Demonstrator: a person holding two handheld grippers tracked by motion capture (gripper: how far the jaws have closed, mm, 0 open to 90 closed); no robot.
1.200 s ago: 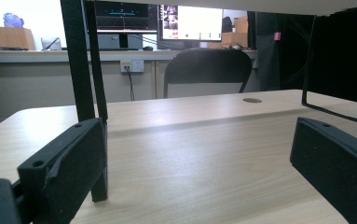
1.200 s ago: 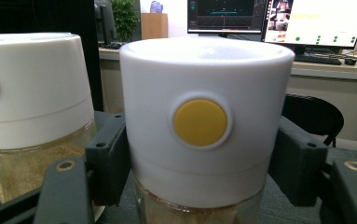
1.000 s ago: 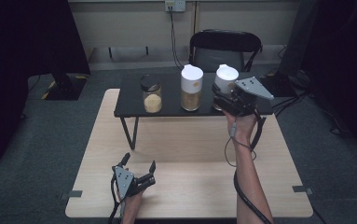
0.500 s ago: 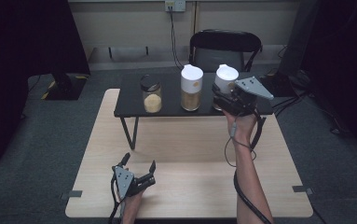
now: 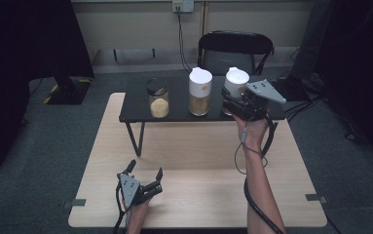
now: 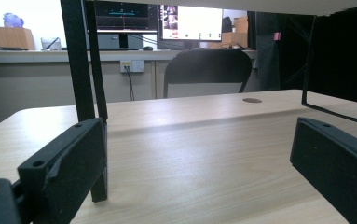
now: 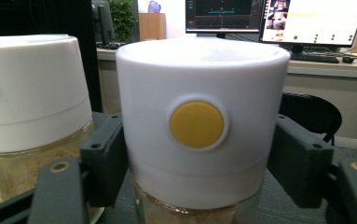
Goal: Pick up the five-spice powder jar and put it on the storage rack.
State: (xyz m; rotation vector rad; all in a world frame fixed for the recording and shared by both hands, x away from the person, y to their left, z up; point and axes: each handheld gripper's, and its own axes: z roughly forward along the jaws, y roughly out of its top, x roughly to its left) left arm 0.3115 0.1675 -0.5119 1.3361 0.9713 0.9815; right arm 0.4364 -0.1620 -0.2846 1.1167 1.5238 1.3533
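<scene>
From above, your right claw (image 5: 236, 105) hugs a white-lidded jar (image 5: 235, 82) on the black shelf (image 5: 174, 113). Left of it stand two more jars: a tall white-lidded one (image 5: 199, 91) and a small black-lidded one (image 5: 158, 98), with tan powder inside.

In the left gripper view, your left claw (image 6: 199, 163) is wide open, low over the bench (image 6: 190, 154), holding nothing.

In the right gripper view, the jaws press both sides of the white lid with the yellow dot (image 7: 197, 125).

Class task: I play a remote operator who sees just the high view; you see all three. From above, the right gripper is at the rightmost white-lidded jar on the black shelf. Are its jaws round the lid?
Observer: Yes. In the right gripper view the jaws sit either side of the white lid of the right jar; whether they press it, I cannot tell.
Operator: Any mark on that lid?
Observer: A round yellow button faces the camera.
Operator: And the left gripper, low on the wooden table?
Observer: Its jaws stand wide apart, nothing between them, looking under the black shelf past a shelf leg.
Operator: What lies beyond?
Observer: A black chair and lit monitors.
</scene>
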